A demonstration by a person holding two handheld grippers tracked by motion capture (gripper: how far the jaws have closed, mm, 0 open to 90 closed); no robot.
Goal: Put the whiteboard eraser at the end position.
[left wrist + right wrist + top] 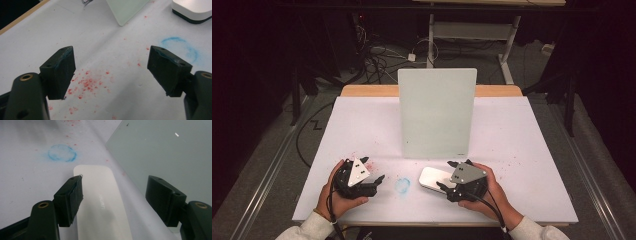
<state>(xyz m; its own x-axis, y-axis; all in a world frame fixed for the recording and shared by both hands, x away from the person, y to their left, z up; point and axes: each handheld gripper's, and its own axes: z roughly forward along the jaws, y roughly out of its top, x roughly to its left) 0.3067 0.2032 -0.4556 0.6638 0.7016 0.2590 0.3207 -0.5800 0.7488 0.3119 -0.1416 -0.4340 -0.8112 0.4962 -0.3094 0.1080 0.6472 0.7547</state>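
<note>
- The white eraser [100,205] lying flat on the table [522,150] carries faint pale lettering along its top, too blurred in the right gripper view to read.
- A small dark mark sits at the lower right corner of the upright glass board [437,112]; it cannot be read.
- The right gripper [458,180] is held in the person's right hand [492,192], low over the eraser, its jaws wide apart, one over the eraser's edge and the other on the board's side, gripping nothing.
- The left gripper [372,170] sits in the left hand [337,200] near the table's front edge, jaws spread wide and empty above red specks [87,83].
- A blue chalky ring [402,185] lies between the two grippers, just left of the eraser.
</note>
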